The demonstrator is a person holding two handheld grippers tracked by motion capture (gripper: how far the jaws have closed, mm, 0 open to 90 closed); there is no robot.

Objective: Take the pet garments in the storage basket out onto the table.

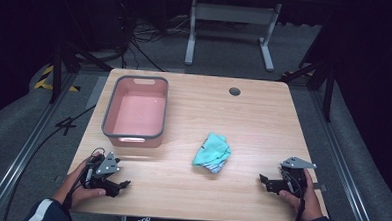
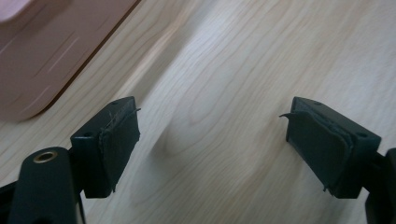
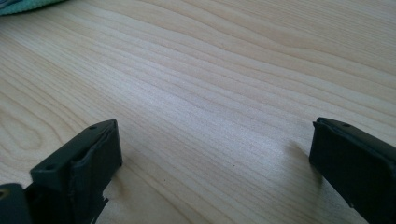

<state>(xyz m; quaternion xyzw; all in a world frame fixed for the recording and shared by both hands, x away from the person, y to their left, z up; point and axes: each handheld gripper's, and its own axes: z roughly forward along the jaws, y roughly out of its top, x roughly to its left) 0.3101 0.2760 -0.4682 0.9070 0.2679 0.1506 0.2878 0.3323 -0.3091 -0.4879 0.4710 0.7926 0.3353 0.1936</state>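
Note:
A crumpled teal cloth (image 1: 211, 152) lies on the wooden table (image 1: 263, 123), right of centre; its edge also peeks in as the cloth (image 3: 23, 4) at the top left of the right gripper view. A pink tub with a grey rim (image 1: 135, 111) stands empty at the back left, and the tub's wall (image 2: 42, 51) appears close by in the left gripper view. My left gripper (image 1: 120, 185) rests near the front left corner, open (image 2: 212, 140), with bare wood between its jaws. At the front right, my right gripper (image 1: 263, 180) is open (image 3: 212, 163) too, pointing left toward the cloth.
A round cable hole (image 1: 234, 91) sits near the table's back edge. Behind the table stand a white frame (image 1: 231, 27) and cables on the grey floor. Metal rails run along both sides of the table.

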